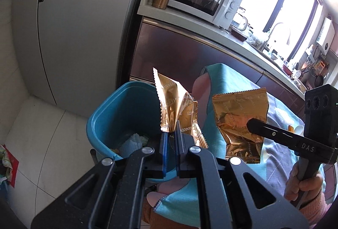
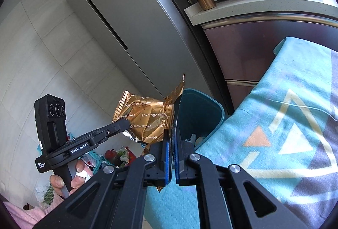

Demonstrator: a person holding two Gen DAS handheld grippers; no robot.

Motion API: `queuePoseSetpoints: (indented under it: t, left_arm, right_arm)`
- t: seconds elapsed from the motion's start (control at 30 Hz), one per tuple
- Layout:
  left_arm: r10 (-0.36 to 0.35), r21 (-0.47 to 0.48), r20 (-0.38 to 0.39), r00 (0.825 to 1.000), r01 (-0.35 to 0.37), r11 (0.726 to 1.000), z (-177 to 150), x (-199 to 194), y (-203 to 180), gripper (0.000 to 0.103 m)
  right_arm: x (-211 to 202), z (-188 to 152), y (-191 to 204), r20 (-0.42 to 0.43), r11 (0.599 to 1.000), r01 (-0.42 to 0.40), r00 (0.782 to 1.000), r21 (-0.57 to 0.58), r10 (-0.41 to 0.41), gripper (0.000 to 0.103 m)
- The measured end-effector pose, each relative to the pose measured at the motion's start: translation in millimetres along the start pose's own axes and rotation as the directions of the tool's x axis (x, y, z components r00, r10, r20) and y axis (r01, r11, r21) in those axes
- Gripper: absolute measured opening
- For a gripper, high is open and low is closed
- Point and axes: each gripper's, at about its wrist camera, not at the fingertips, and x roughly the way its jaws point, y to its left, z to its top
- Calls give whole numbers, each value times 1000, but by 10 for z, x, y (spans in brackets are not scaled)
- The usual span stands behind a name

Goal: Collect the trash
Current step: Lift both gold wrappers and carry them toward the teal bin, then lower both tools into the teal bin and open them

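Left wrist view
Left gripper (image 1: 172, 134): nearest the lens; clenched on the lower corner of a gold wrapper (image 1: 169, 102).
Position: directly over the open blue bin (image 1: 109, 119), apparently so a release would drop the wrapper inside.
Bin contents: crumpled pale trash at the bottom.
Right gripper (image 1: 251, 124): right of the bin, clamped on a second gold wrapper (image 1: 238, 119) above the patterned cloth (image 1: 232, 79).

Right wrist view
Right gripper (image 2: 172, 140): nearest the lens; jaws closed on its wrapper's (image 2: 178, 89) edge, held short of the bin (image 2: 200, 110).
Left gripper (image 2: 123, 124): left of the bin rim, gripping the first wrapper (image 2: 145, 117).
Judgement: both wrappers carried at once, probably to save a second trip.
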Motion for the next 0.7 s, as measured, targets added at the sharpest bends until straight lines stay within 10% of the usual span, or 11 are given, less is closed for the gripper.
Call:
queuePoseSetpoints:
  t: [0.7]
  left_arm:
    - [111,17,-65,992,-110,994,-27,410,164,8]
  right_arm:
    - [505,99,74,-91,998,65,994,-2,-65,4]
